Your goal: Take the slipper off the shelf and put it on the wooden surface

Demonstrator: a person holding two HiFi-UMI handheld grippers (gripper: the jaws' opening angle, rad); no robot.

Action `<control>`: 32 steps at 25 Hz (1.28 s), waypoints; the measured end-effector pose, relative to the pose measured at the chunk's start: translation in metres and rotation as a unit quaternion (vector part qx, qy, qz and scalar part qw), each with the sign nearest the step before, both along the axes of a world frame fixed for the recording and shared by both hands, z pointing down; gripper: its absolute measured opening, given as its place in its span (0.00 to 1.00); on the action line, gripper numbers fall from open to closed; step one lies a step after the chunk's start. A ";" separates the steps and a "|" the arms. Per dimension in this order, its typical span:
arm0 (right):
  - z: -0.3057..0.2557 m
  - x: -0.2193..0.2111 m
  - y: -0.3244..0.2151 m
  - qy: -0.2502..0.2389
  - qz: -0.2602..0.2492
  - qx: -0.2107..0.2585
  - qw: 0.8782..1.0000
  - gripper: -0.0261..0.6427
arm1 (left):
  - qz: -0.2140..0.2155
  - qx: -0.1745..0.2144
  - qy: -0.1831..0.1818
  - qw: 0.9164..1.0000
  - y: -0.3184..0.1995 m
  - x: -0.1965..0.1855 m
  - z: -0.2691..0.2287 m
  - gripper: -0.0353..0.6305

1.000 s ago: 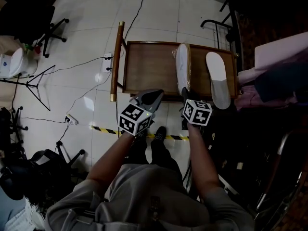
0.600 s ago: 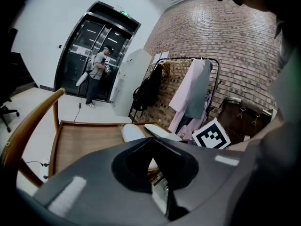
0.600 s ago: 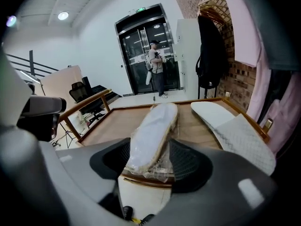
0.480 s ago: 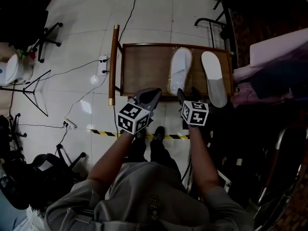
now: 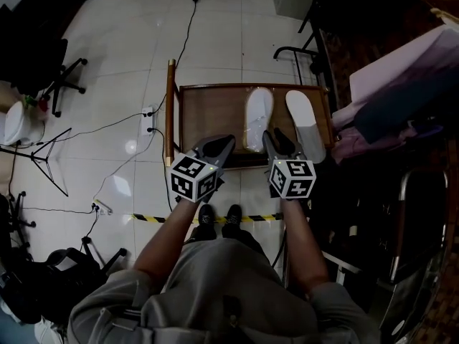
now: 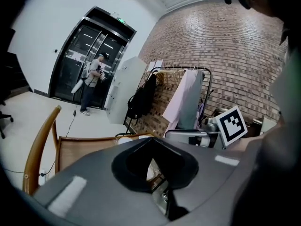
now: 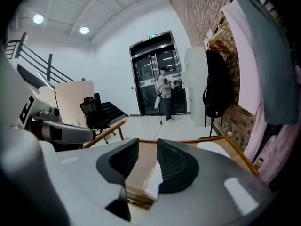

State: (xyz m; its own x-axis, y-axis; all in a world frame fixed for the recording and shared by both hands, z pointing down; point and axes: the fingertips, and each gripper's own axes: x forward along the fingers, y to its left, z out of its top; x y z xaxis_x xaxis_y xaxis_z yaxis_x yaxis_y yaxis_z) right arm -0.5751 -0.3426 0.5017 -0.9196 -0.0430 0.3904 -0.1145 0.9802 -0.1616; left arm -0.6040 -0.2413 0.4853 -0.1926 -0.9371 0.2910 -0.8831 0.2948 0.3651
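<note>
Two white slippers lie flat, side by side, on the wooden surface point(image 5: 211, 113). The left slipper point(image 5: 258, 118) is wrapped in clear plastic; the bare slipper point(image 5: 306, 124) lies to its right. My right gripper point(image 5: 276, 140) hovers at the wood's near edge, just short of the wrapped slipper point(image 7: 154, 182). Its jaws are closing, with a gap and nothing between them. My left gripper point(image 5: 219, 147) is beside it at the near edge, shut and empty, its tips meeting in the left gripper view point(image 6: 151, 142).
A wooden rail point(image 5: 171, 106) runs along the surface's left side. Cables and a power strip point(image 5: 149, 113) lie on the tiled floor, with black-yellow tape point(image 5: 154, 218) near my feet. A rack with pink clothing point(image 5: 401, 70) stands to the right. A person point(image 7: 165, 93) stands by the far glass doors.
The wrapped slipper, on its edge at the right gripper's tips a second ago, now lies flat on the wood. The right gripper has let go and drawn back.
</note>
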 end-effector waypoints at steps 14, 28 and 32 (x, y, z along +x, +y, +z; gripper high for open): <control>-0.115 -0.004 0.052 -0.116 -0.078 0.004 0.990 0.04 | 0.012 0.051 -0.054 0.997 0.015 0.001 -0.083 0.06; -0.130 -0.004 0.078 -0.124 -0.120 0.002 0.985 0.04 | 0.017 0.056 -0.072 0.996 0.022 0.008 -0.101 0.06; -0.131 -0.001 0.077 -0.126 -0.118 -0.001 0.985 0.04 | 0.019 0.056 -0.073 0.996 0.023 0.012 -0.102 0.06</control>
State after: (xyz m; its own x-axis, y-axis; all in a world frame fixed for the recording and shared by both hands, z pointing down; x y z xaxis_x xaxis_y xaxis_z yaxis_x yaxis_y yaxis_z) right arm -0.5757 -0.2651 0.3703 -0.9717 0.1842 0.1482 0.1606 0.9743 -0.1581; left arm -0.5919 -0.2185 0.3835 -0.1896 -0.9695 0.1555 -0.9387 0.2254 0.2607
